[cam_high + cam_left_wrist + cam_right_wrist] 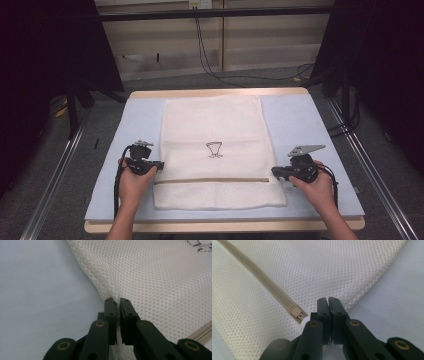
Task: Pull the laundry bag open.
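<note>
I'm seeing my mesh bag [215, 150] showing off-white honeycomb netting, its zipper [259, 277] running beige, a small black line drawing [214, 149] sitting mid-panel. Table mat [295, 120] is reading pale blue-grey. My jaws are looking black, brass-coloured rivets [100, 324].

White mesh bag [212, 150] lay flat on the pale blue counter [300, 120], zipper [210, 180] running across near its front end, small dark drawing [214, 149] mid-bag. Left gripper [159, 165] at bag's left edge, right gripper [274, 172] at right edge, each hand-held.
</note>
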The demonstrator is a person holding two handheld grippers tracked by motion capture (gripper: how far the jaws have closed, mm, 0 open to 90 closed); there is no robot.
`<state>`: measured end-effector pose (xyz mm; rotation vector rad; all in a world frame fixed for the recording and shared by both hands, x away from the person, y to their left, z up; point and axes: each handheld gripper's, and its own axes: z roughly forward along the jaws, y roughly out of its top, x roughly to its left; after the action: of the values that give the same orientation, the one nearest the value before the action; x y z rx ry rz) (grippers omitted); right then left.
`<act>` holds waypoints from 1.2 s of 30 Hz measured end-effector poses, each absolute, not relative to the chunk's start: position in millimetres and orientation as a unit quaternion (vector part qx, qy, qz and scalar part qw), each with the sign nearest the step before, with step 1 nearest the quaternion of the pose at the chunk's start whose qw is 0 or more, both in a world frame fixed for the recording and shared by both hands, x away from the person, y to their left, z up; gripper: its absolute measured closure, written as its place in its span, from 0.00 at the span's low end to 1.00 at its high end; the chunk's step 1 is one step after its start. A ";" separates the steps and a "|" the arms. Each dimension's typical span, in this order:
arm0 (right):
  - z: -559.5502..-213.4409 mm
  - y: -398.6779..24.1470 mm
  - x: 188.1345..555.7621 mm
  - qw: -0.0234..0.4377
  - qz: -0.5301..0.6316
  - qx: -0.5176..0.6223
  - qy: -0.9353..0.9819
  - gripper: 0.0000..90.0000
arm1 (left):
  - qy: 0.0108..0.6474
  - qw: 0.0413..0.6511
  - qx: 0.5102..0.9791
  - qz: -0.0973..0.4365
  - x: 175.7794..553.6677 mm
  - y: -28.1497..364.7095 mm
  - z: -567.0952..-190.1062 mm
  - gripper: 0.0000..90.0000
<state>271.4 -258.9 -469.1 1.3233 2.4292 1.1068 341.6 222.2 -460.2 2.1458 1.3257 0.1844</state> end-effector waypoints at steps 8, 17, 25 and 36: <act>-469.3 -256.9 267.0 0.077 0.375 0.432 0.817 0.98 | 0.510 0.305 0.802 0.060 341.5 227.5 -461.0 0.95; -471.0 -253.7 267.5 0.080 0.376 0.428 0.818 0.99 | 0.514 0.300 0.801 0.061 339.8 228.6 -460.4 0.95; -470.4 -255.0 266.1 0.088 0.381 0.421 0.818 0.92 | 0.509 0.326 0.794 0.066 337.7 230.6 -455.1 0.78; -464.2 -260.9 251.0 0.148 0.400 0.361 0.829 0.99 | 0.460 0.356 0.811 0.056 332.7 195.5 -439.9 0.58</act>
<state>251.0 -260.9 -464.2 1.0382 2.3842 1.1508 332.7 195.5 -439.9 2.0957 1.1891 0.1439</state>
